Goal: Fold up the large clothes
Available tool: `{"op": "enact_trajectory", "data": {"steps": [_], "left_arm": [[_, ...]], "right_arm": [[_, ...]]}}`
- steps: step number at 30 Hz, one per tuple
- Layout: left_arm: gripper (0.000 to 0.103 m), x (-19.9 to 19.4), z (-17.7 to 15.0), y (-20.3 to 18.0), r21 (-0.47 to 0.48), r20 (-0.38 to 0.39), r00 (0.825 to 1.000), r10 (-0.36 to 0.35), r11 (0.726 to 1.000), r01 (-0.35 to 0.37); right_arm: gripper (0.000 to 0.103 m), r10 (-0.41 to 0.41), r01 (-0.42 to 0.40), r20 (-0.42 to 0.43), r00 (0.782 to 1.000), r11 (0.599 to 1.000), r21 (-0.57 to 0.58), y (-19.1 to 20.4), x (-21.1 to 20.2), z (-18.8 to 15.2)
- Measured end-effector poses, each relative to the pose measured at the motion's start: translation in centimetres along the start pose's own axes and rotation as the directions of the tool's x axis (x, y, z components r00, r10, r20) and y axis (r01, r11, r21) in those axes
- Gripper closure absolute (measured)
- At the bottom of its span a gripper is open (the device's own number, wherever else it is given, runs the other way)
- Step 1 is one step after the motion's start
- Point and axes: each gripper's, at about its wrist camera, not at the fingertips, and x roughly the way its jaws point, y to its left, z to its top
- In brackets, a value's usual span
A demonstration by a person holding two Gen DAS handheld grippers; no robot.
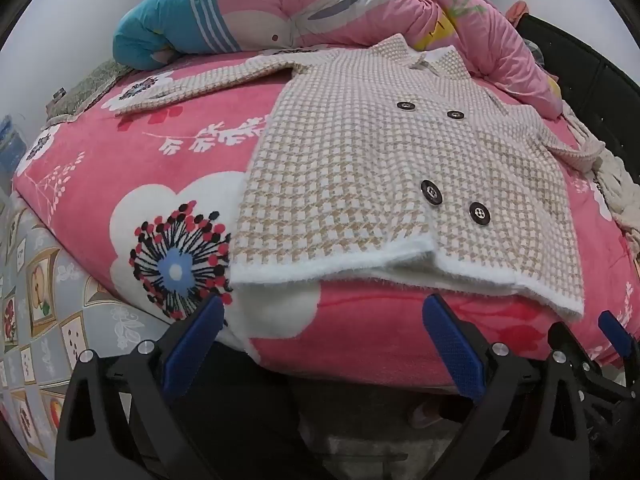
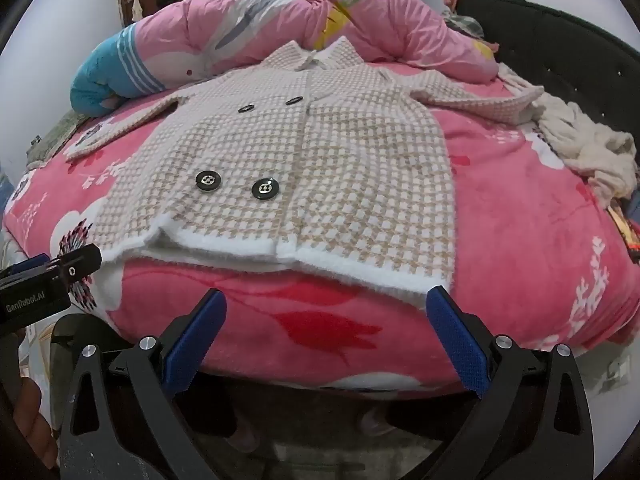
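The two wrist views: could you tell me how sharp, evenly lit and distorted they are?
Left wrist view: soft, even light, no glare, the houndstooth coat sharp, the bed bulging with fisheye curvature, corners dark. Right wrist view: the same, buttons crisp, blue fingers in focus.

Bare pink blanket [image 2: 520, 220] lies open along the near edge and on both sides of the coat [image 2: 320, 160]. The bunched quilt [image 2: 280, 20] blocks the far side; a cream cloth [image 2: 592, 152] crowds the right sleeve.

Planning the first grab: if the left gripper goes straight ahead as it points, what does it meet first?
Probably the white hem of the houndstooth coat, where the left gripper points, open; depth is unclear.
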Motion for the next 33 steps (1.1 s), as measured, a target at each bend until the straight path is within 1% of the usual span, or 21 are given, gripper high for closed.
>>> {"op": "enact_trajectory", "data": {"steps": [33], "left_arm": [[0.005, 0.02, -0.08, 0.14, 0.003, 0.004, 1.0, 0.011, 1.0, -0.011]], "right_arm": [[0.007, -0.002, 0.002, 0.002, 1.0, 1.0, 0.0, 0.02, 0.13, 0.33]]}}
